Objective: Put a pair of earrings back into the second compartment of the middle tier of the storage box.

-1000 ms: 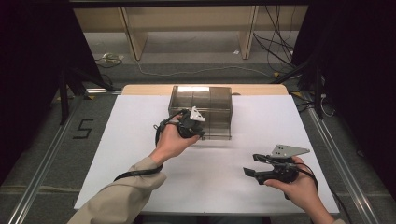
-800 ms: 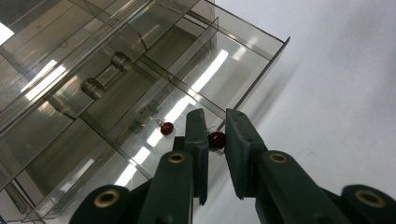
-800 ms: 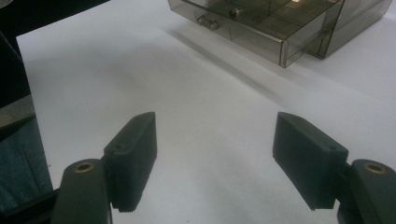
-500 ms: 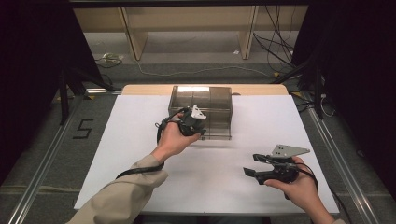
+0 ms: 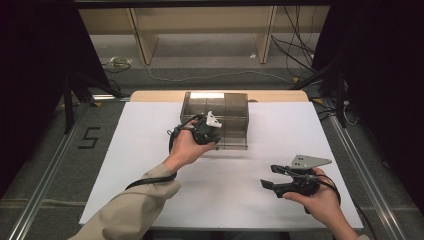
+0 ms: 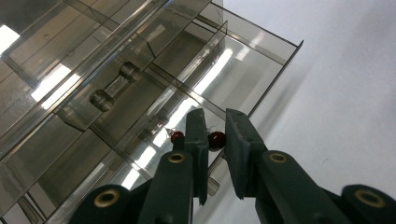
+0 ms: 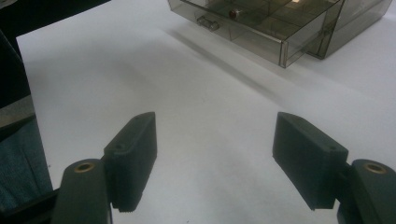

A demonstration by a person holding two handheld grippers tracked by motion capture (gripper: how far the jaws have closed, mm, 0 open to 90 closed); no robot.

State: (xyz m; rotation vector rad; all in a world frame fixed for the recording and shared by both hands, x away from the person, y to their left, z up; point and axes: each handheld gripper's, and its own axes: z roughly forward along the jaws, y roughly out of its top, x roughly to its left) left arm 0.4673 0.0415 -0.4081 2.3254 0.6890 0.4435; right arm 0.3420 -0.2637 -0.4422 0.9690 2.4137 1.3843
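Earring [image 6: 216, 138] between near-closed left claw [image 6: 215, 122] tips — grip unclear, right claw [image 7: 215, 140] apart

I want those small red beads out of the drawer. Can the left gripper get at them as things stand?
Probably yes: the left gripper is already at the open, topless drawer, its narrow jaws around one red bead, nothing covering it.

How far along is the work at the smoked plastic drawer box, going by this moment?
Done: one drawer of the drawer box is pulled out. In hand: the left gripper has its nearly closed jaws over a divided compartment, a small red bead between them; a grip can't be confirmed. The right gripper waits open over the white table. Left: the drawer is not yet closed.
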